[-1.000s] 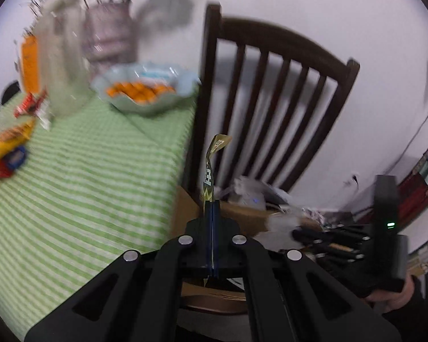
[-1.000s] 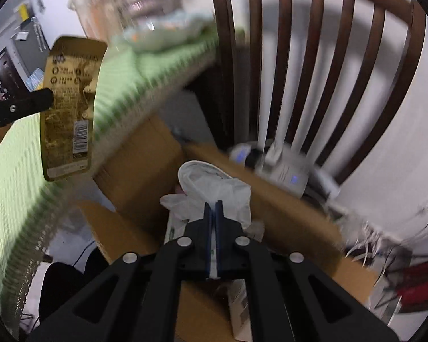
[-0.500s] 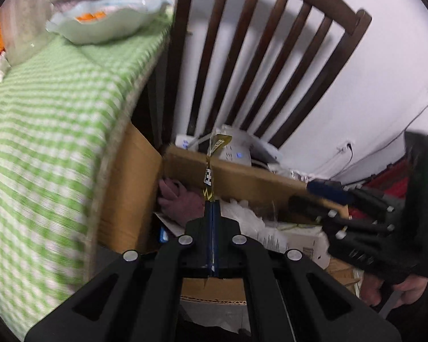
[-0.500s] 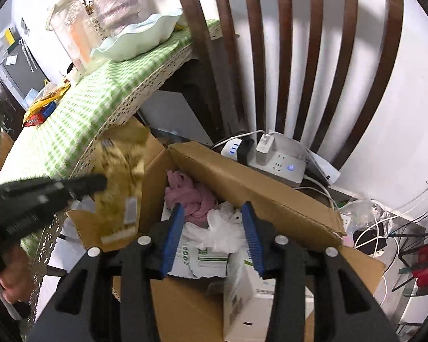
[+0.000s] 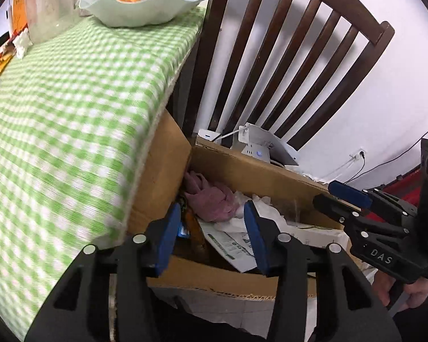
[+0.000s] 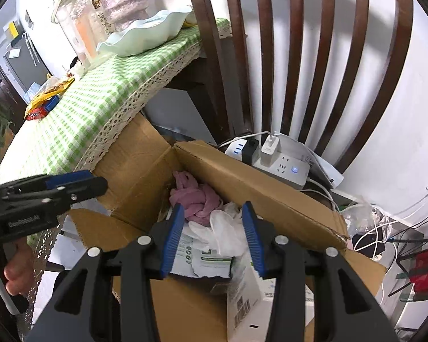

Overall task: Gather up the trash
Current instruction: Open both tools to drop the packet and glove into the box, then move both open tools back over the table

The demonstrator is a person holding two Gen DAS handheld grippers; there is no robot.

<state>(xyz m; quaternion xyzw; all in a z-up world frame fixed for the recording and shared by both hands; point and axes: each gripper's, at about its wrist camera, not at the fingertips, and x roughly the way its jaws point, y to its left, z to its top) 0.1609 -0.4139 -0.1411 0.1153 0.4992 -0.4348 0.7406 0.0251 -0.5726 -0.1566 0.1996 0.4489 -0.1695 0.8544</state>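
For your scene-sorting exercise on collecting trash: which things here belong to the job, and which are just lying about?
Part of the job:
- cardboard box
- pink cloth and white glove in it
- snack wrappers on the table
- left gripper and right gripper, both open

Just lying about:
- chair
- power strip
- bowl
- jar

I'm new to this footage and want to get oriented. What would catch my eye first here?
The open cardboard box on the floor beside the table, stuffed with a pink cloth, a white glove and paper packaging. Both tongs, left and right, hang open and empty above it. Behind stands a dark wooden chair; the green checked tablecloth lies left.
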